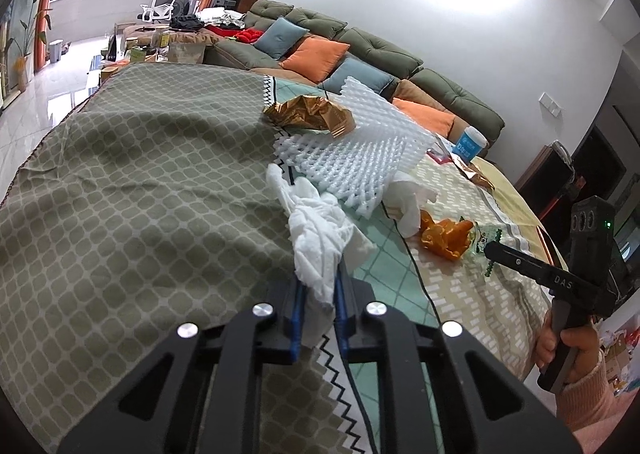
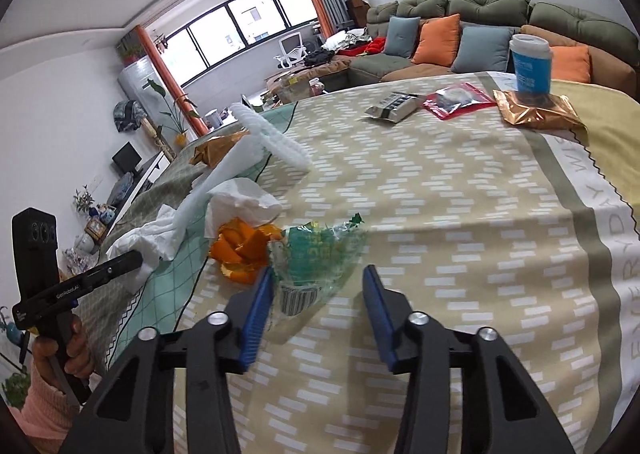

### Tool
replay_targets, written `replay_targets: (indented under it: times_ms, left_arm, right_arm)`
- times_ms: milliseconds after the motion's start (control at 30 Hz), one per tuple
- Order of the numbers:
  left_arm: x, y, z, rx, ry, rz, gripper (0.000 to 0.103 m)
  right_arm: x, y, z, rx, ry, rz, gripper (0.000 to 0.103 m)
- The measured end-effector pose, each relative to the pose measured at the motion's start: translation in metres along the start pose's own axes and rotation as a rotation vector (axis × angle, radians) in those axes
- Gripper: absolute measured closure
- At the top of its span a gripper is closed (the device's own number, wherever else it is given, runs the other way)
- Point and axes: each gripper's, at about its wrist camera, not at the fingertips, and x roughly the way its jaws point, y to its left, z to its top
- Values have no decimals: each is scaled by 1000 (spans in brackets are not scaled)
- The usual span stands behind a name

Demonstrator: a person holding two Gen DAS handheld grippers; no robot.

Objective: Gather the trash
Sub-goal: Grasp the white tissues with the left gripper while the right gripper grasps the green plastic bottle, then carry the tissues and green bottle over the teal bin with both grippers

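— Patterned cloths covered the table (image 1: 120, 173), with a green sofa (image 1: 360, 41) behind. What did the left wrist view show?

— The left tool (image 1: 320, 290) was pressed together on a crumpled white tissue (image 1: 316, 230). Foam netting (image 1: 352, 157), a gold wrapper (image 1: 308, 113) and orange peel (image 1: 444, 238) lay beyond.

— And the right wrist view?

— The right tool (image 2: 318, 286) stood partly spread around a clear green-printed wrapper (image 2: 316, 254) beside the peel (image 2: 244, 250); its left pad touched the plastic, the right stood apart.
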Motion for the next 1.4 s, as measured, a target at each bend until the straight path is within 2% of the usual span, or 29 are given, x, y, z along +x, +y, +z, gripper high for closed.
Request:
replay_targets:
  times_ms: [67,100,133,167,667,833,1033,1400]
  left_arm:
    - [-1,0,0,-1,-3,-3,92]
    - [-3,1,0,-2,-7,-4,93]
    - [-4,1,-1,-2,-9,-6,93]
    - [-6,1,-1,-2,-12,-7,93]
    - [-41,6,-6,-4,-72,-15,94]
    - [-51,8,-8,-9,-86,-19,94]
    - [-72,13,-12,-17,-117,-12,94]
    - [-116,33,-25,-56,-185,51,94]
  right_arm:
    - [-2,-1,1,-3,-2,-4,65]
    - [-3,-1,1,-6,-5,-6,71]
    - [-4,-1,1,-8,-7,-8,81]
    - [-5,-1,2,-12,-7,-9,85]
    - [-27,12,14,-76,-87,-38,87]
    - [-36,27,17,-120,-120,-12,87]
    - [-37,59,18,-189,-140,80,87]
    - [1,136,12,-300,-63,279,87]
